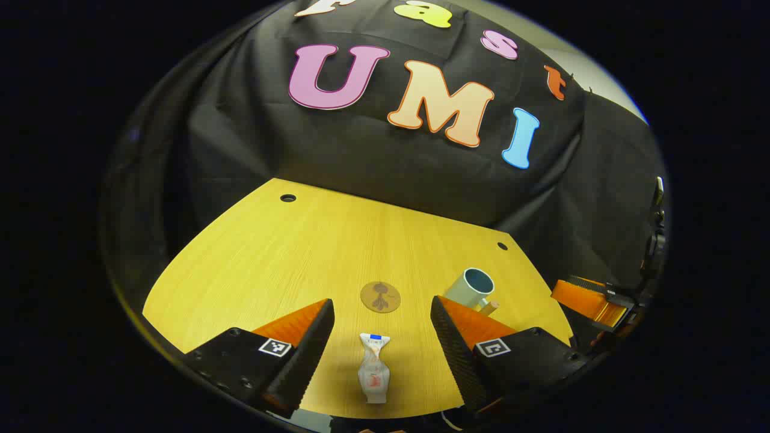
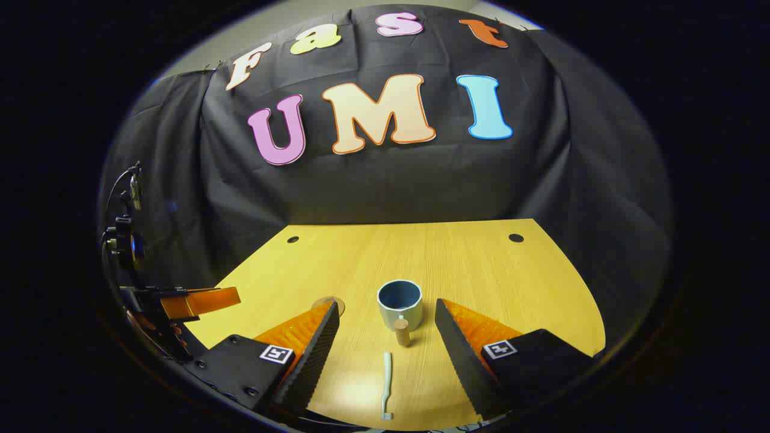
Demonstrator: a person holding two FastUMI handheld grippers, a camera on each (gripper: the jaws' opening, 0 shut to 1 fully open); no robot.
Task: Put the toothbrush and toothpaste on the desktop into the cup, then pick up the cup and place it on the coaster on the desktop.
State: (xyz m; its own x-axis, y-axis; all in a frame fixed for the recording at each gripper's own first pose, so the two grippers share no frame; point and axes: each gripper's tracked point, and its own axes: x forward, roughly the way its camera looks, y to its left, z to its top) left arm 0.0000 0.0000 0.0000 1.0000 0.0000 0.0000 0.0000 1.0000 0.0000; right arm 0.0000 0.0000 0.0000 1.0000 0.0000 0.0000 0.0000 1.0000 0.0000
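A white toothpaste tube [image 1: 373, 368] lies flat on the wooden desktop [image 1: 289, 252], between the fingers of my open left gripper [image 1: 381, 320]. Beyond it lies a round brown coaster [image 1: 380, 296], and to the right stands a pale cup with a blue inside [image 1: 470, 287] and a wooden handle. In the right gripper view, a pale toothbrush [image 2: 387, 376] lies lengthwise between the fingers of my open right gripper [image 2: 386, 322]. The cup [image 2: 400, 305] stands just beyond it, handle toward me. The coaster [image 2: 337, 302] peeks out behind that gripper's left finger.
Two cable holes [image 2: 516, 238] mark the desktop's far corners. The black cloth wall rises behind the desk. The other gripper [image 2: 198, 302] shows at the left edge of the right gripper view, and at the right edge [image 1: 592, 300] of the left gripper view.
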